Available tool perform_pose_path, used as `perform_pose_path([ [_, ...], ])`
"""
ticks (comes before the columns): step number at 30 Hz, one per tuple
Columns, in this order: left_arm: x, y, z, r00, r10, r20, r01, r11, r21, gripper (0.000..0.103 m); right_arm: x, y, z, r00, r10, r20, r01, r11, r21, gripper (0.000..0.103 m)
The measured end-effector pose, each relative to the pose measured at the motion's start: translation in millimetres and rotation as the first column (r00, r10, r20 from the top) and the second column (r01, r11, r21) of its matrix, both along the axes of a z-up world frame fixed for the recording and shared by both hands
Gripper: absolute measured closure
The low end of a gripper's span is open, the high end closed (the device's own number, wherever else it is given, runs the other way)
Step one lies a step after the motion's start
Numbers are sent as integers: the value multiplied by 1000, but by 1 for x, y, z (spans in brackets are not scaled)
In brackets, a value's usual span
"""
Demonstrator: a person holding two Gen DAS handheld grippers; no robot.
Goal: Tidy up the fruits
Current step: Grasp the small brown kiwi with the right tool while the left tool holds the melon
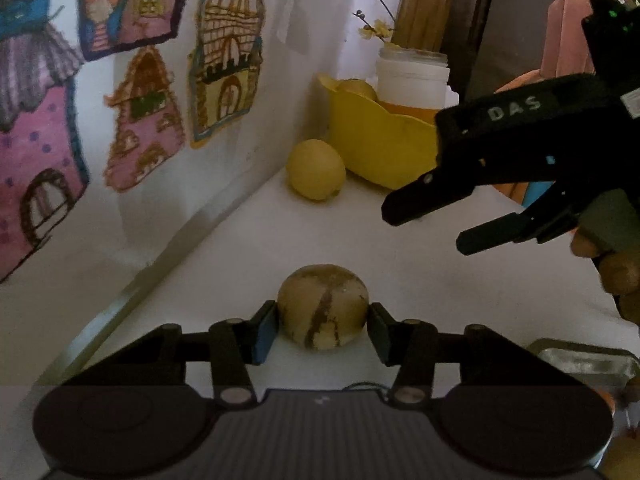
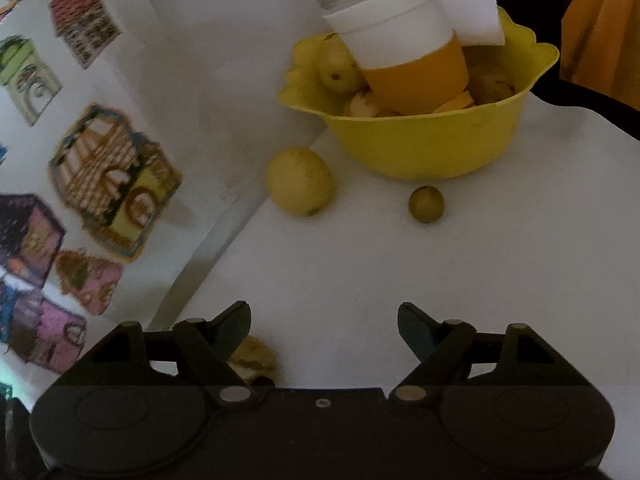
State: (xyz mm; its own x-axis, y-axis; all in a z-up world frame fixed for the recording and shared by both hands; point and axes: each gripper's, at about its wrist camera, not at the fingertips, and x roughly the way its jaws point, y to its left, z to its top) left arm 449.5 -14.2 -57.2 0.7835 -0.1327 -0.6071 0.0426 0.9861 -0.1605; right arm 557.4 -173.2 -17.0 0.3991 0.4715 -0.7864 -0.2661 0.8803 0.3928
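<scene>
**Left gripper closes on the blotched fruit**

Low centre of the left wrist view, the left gripper (image 1: 323, 322) pinches a brown-blotched fruit (image 1: 323, 306), pads on both flanks. It is the nearer tool. The right gripper (image 1: 436, 220), at mid-right and marked "DAS", is spread and empty. Farther, a yellow fruit (image 1: 315, 169) lies just beside the yellow bowl (image 1: 380, 148).

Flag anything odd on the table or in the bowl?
A white-and-orange container leans tilted inside the yellow bowl on top of the fruit. The fruit between the left tool's fingers has dark brown streaks, looks blemished. Two yellow fruits sit loose outside the bowl.
</scene>
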Motion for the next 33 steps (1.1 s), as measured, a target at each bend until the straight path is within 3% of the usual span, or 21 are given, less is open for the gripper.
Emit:
perform_pose_path([
  [9, 19, -5, -4, 1000, 2, 6, -2, 1000, -9, 51, 29, -3, -9, 996, -68, 54, 71, 995, -67, 27],
  [22, 30, -7, -3, 1000, 2, 6, -2, 1000, -31, 51, 61, 15, -26, 990, -64, 123, 86, 978, -188, 41],
  [33, 34, -8, -4, 1000, 5, 5, -5, 999, -39, 51, 65, 18, -34, 983, -90, 159, 122, 970, -209, 52],
])
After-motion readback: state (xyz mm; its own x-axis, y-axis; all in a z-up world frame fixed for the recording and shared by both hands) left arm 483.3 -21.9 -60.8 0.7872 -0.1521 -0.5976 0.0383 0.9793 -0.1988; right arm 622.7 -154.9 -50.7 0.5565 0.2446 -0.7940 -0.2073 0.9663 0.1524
